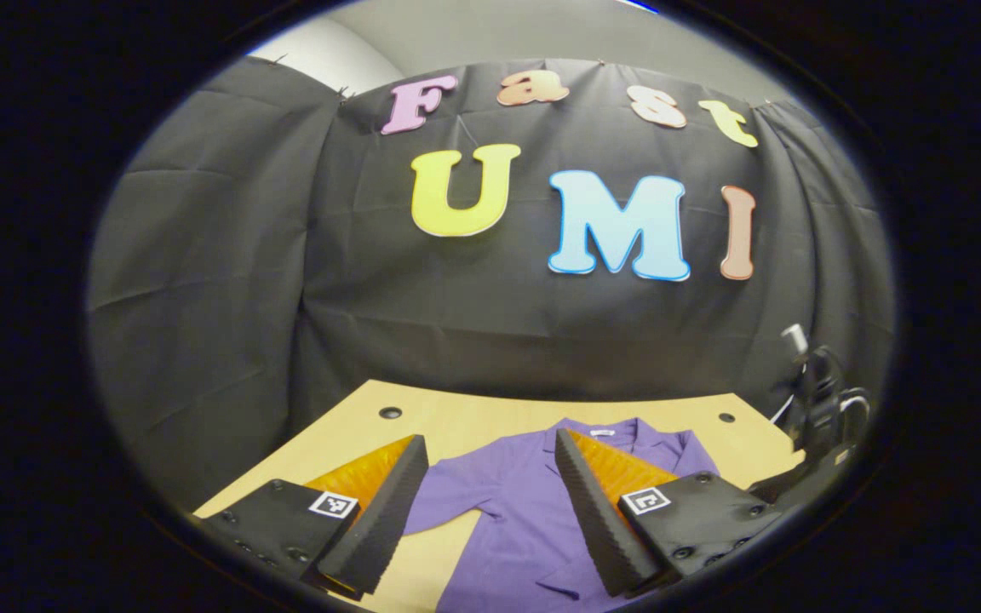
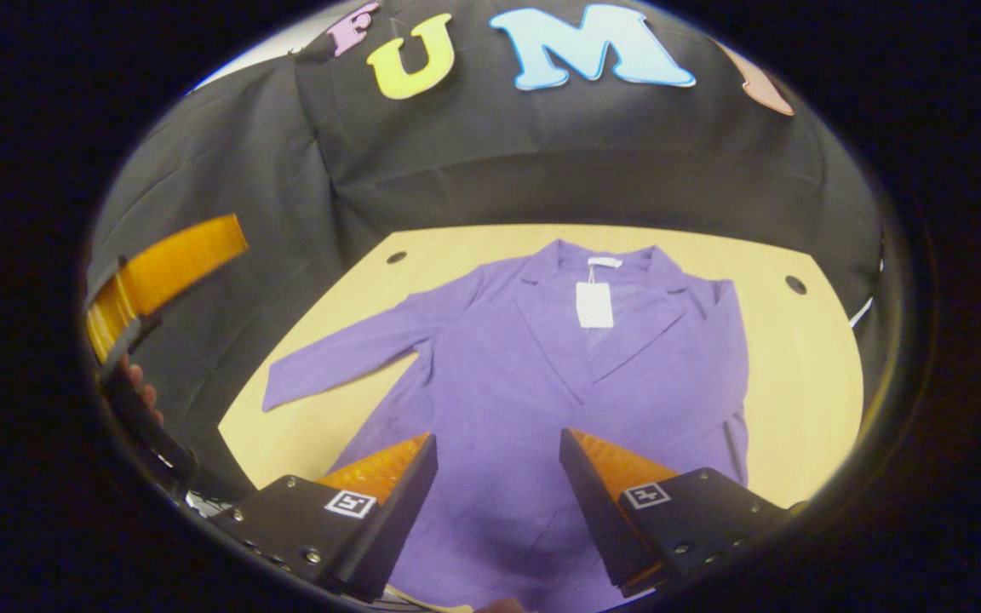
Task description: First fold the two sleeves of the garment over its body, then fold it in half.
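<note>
A purple jacket [image 2: 507, 375] lies flat on the wooden table [image 2: 806, 358], collar at the far side with a white tag [image 2: 594, 304] on it. Its one sleeve [image 2: 346, 353] stretches out to the left over bare wood; the other side lies straight along the body [image 2: 729, 358]. My right gripper [image 2: 497, 438] hangs open above the jacket's lower body, holding nothing. My left gripper [image 1: 490, 443] is open too, low over the table's near left part, with the jacket [image 1: 533, 511] and its outstretched sleeve [image 1: 456, 498] between and below its fingers. It also appears at the left in the right gripper view [image 2: 158, 264], held by a hand [image 2: 141, 392].
The table [image 1: 456, 417] has a round hole near each far corner [image 2: 396, 256] [image 2: 794, 283]. Black cloth walls close in behind and at the left. A black device with a cable [image 1: 823, 409] stands at the table's right edge. Bare wood shows right of the jacket.
</note>
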Action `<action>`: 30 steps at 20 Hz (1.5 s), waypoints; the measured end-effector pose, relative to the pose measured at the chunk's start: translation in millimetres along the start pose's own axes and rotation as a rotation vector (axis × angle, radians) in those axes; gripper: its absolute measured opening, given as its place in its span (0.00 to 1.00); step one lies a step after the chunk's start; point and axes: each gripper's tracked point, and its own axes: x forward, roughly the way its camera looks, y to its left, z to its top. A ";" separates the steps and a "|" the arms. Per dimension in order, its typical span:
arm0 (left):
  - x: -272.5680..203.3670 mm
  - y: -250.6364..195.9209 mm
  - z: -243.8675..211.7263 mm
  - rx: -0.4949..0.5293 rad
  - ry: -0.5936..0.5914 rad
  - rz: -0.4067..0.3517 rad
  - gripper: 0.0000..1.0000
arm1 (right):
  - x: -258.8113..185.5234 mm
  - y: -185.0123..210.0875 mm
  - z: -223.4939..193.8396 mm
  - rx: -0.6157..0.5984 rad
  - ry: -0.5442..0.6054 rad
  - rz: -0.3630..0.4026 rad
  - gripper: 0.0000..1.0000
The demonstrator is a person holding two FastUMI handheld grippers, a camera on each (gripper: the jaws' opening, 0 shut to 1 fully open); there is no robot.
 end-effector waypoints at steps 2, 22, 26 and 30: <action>9.8 16.3 -11.8 -0.028 0.030 0.027 0.96 | -9.5 -7.9 18.3 -0.005 -0.079 -0.029 0.90; 52.6 227.0 -139.0 -0.246 0.289 0.421 0.97 | -137.8 -107.8 118.5 -0.183 -0.538 -0.497 0.89; 46.0 262.2 -164.0 -0.256 0.348 0.504 0.96 | -138.1 -106.1 119.7 -0.174 -0.540 -0.498 0.88; 40.9 303.1 -186.0 -0.263 0.415 0.610 0.96 | -135.8 -105.6 119.5 -0.175 -0.525 -0.497 0.88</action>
